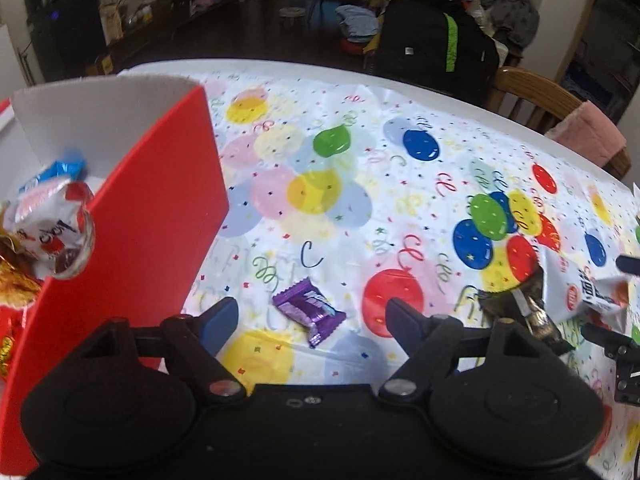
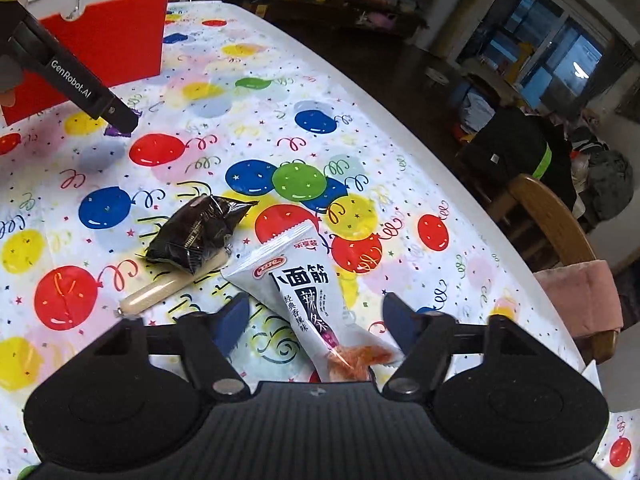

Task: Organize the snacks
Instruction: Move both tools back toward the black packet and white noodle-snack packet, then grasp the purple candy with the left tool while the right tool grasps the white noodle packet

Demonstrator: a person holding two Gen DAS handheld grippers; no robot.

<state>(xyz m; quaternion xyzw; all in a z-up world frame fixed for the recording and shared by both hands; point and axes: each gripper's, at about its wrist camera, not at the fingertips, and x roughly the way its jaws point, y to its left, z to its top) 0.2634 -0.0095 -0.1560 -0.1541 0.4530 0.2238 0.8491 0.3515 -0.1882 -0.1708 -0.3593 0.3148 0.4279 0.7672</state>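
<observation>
A small purple candy wrapper [image 1: 308,310] lies on the balloon tablecloth between the spread fingers of my left gripper [image 1: 310,316], which is open. In the right wrist view only a purple corner [image 2: 116,132] shows under the left gripper's finger. A white spicy-strip packet [image 2: 308,292] lies between the fingers of my open right gripper [image 2: 316,316]; it also appears at the left wrist view's right edge as a white packet [image 1: 592,292]. A black snack bag [image 2: 200,232] rests on a beige sausage stick [image 2: 160,292]. The red box [image 1: 132,216] holds several snacks [image 1: 44,220].
The red box [image 2: 104,40] stands at the table's far left corner in the right wrist view. A wooden chair [image 2: 560,232] with a pink cushion sits beyond the table's right edge. A black backpack [image 1: 436,36] and clutter fill the room behind.
</observation>
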